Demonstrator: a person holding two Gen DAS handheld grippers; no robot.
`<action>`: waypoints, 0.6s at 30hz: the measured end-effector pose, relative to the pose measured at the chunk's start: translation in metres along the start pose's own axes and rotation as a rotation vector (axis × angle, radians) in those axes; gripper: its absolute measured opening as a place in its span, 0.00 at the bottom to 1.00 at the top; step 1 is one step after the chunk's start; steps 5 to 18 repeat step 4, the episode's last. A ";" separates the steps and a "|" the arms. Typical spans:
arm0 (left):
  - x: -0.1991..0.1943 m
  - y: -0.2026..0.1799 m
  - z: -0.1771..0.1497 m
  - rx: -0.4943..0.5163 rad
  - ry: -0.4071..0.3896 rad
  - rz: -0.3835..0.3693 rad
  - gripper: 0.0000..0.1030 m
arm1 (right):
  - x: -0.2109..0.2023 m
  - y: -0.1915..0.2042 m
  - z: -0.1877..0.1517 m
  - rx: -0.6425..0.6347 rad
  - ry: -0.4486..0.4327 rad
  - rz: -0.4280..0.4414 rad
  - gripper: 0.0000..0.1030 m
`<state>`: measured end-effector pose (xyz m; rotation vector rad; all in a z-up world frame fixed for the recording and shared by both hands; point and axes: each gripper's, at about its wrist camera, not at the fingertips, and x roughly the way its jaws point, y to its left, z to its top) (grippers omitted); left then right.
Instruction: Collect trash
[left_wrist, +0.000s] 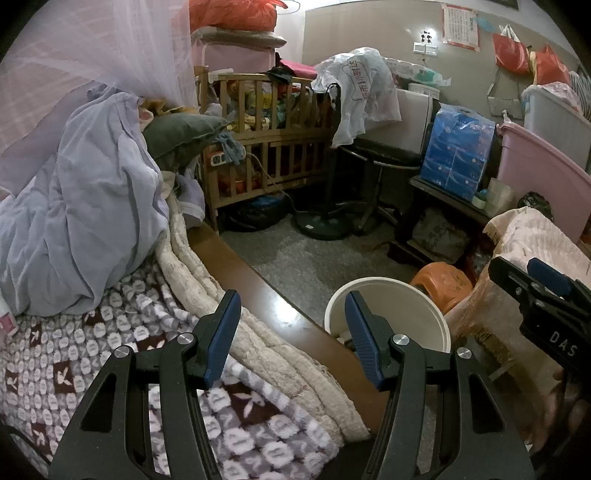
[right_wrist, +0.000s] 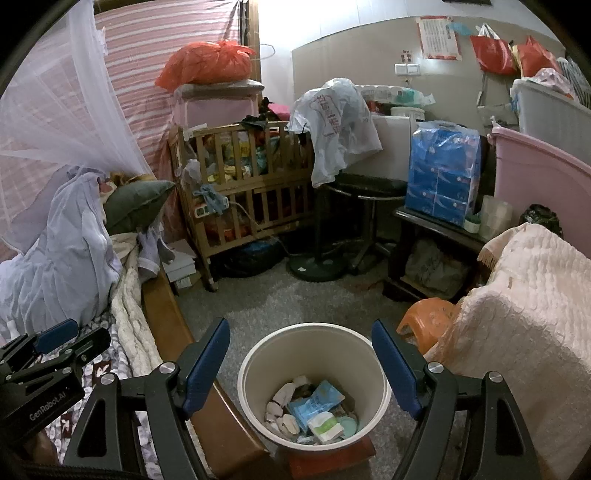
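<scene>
Both tongs stand spread and empty. The right gripper frames the white trash bucket; the left gripper's finger hides part of the rim, and the wrappers inside are hard to identify.

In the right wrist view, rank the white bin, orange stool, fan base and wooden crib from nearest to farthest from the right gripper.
1. White bin, directly below the right gripper, between its open jaws.
2. Orange stool, just right of the bin.
3. Fan base, mid-floor.
4. Wooden crib, against the far wall, left.

Left claw is covering most of the white bin; bin contents barely showing. Wall poster text is reading too small. Right claw is getting cut off at frame edge.
</scene>
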<state>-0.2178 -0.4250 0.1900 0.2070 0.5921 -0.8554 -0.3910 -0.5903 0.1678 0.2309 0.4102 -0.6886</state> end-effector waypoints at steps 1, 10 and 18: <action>0.000 0.001 0.000 -0.003 0.000 0.000 0.56 | 0.001 0.000 -0.002 -0.003 0.001 0.001 0.75; 0.000 0.009 -0.003 -0.016 0.004 0.008 0.56 | 0.002 0.004 -0.005 -0.015 0.007 0.007 0.75; 0.000 0.009 -0.003 -0.016 0.004 0.008 0.56 | 0.002 0.004 -0.005 -0.015 0.007 0.007 0.75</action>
